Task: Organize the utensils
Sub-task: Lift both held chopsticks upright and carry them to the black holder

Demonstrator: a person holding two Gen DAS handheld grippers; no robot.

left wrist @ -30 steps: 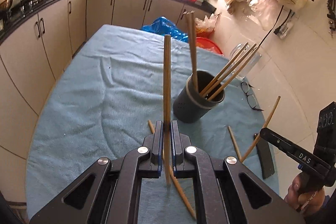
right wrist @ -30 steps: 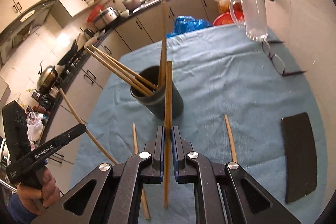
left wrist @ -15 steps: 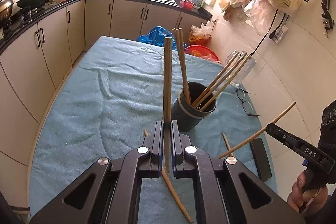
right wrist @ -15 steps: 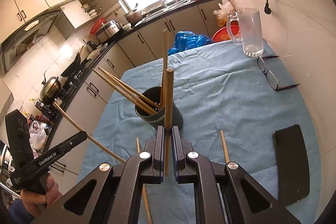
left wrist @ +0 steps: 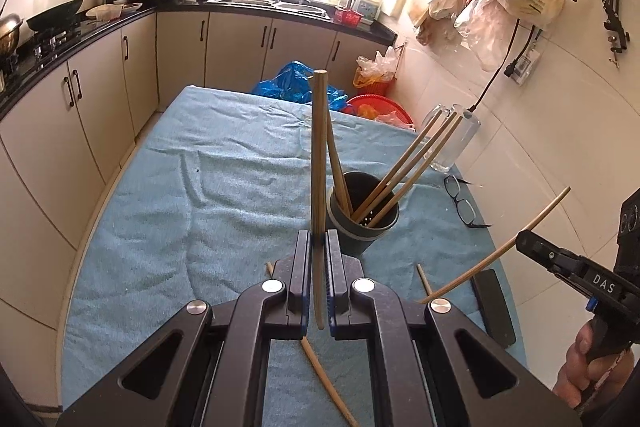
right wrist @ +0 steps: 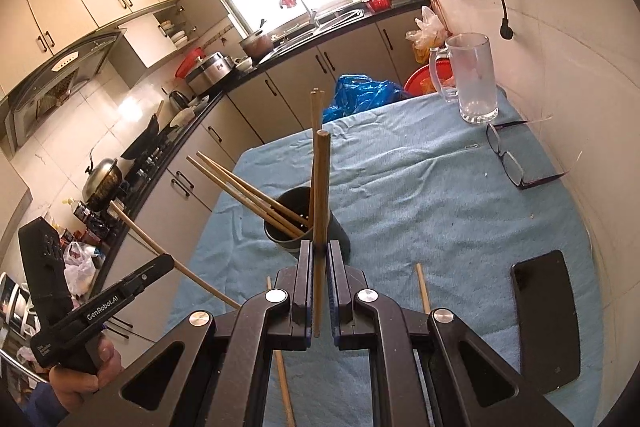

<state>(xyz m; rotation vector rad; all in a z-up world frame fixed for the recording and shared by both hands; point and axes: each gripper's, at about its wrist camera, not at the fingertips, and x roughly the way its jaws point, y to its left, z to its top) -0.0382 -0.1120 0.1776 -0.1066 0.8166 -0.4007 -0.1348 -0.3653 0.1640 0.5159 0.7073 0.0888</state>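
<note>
Now mid-transfer: each hand carries one chopstick toward the dark holder cup (left wrist: 362, 223) standing mid-bench on the blue cloth (left wrist: 168, 195), nearer the right edge. Left tongs (left wrist: 319, 243) are clamped together on an upright chopstick (left wrist: 319, 155), held low on the shaft, top end free above the cup. Right tongs (right wrist: 319, 253) are likewise closed on their own chopstick (right wrist: 321, 187), upright, just in front of the cup. Cup already has several chopsticks (left wrist: 404, 167) leaning out to the side. Two loose chopsticks (right wrist: 423, 287) lie on the cloth near the front edge, partly hidden under the tongs. Next move likely: bring one stick's lower end over the cup mouth, lower it in, release; watch for clashing with the leaning sticks. Phone (right wrist: 546, 315), glasses (right wrist: 508, 157), glass mug (right wrist: 474, 83) sit along the right edge.
</note>
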